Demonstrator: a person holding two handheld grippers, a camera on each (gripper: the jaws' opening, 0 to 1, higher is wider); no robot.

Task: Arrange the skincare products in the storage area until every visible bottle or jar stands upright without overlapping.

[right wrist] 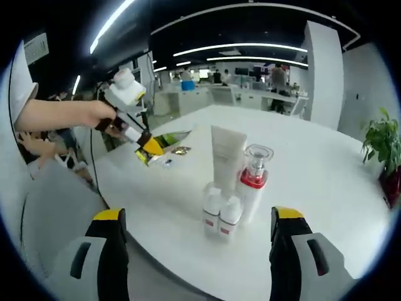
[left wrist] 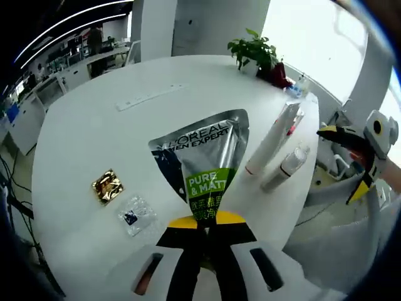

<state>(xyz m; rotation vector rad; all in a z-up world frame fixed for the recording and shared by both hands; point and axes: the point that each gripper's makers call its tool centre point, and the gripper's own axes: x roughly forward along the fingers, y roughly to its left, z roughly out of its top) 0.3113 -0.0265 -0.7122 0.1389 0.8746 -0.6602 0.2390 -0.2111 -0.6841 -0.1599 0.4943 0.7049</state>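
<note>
On the white tabletop point(left wrist: 81, 144), the left claw point(left wrist: 205, 233) is clamped on the tail of a silver L'Oréal tube point(left wrist: 207, 160) — lying flat. Ahead of the right claw point(right wrist: 197, 235), its jaws spread wide, stand a white tube point(right wrist: 227, 157), a red-collared pump bottle point(right wrist: 254, 182) and two small bottles point(right wrist: 221, 216) — all upright, touching.

Left gripper clamped, right gripper spread

Left gripper point(left wrist: 207, 231) has its jaws pressed together on the silver tube point(left wrist: 207, 164); a bare forearm point(right wrist: 56, 114) carries it; right gripper point(right wrist: 199, 233) hangs with jaws wide apart, holding nothing.
</note>
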